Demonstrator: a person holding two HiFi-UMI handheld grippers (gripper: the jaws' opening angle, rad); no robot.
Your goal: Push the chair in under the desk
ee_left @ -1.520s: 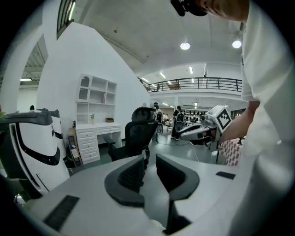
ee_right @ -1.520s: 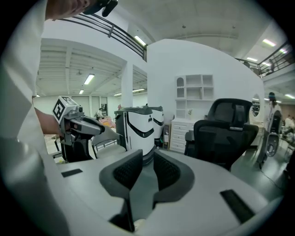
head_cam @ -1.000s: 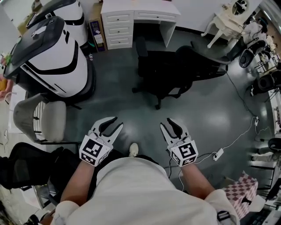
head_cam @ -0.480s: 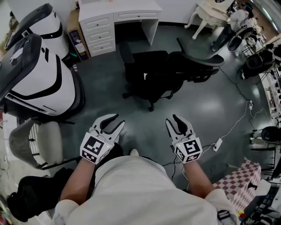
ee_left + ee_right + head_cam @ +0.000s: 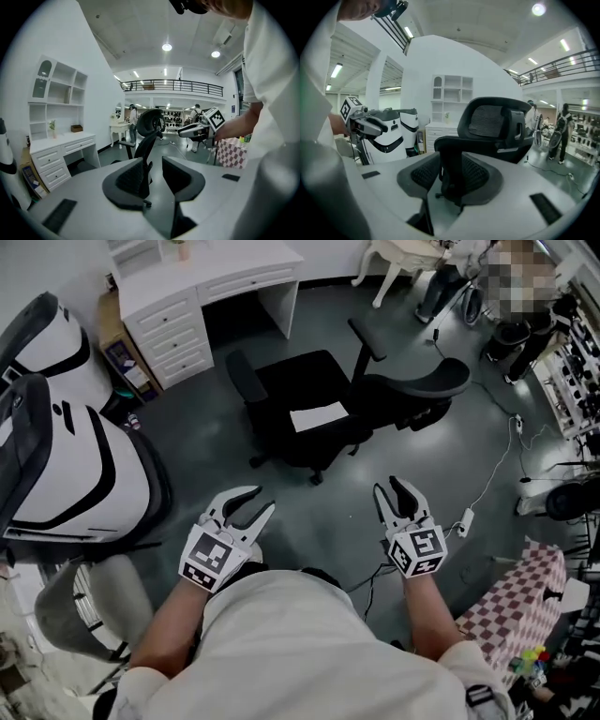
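A black office chair (image 5: 309, 413) with a sheet of paper on its seat stands on the grey floor, apart from the white desk (image 5: 206, 292) at the upper left. Its backrest (image 5: 422, 381) points right, away from the desk. My left gripper (image 5: 258, 502) hangs open and empty below the chair's left side. My right gripper (image 5: 392, 488) is short of the backrest with its jaws opening and nothing between them. The chair (image 5: 150, 124) and desk (image 5: 63, 150) lie beyond my left gripper (image 5: 154, 173). Beyond my right gripper (image 5: 450, 176), the chair's backrest (image 5: 497, 124) looms close.
A large white and black machine (image 5: 66, 456) fills the left side. A beige chair (image 5: 84, 615) sits at the lower left. A cable and power strip (image 5: 462, 521) lie on the floor at the right, near a checkered cloth (image 5: 511, 606). More chairs stand at the far right.
The head view has swung, so the desk and chair sit further left and lower in the picture. Both grippers stay held out in front and are now closer to the chair.
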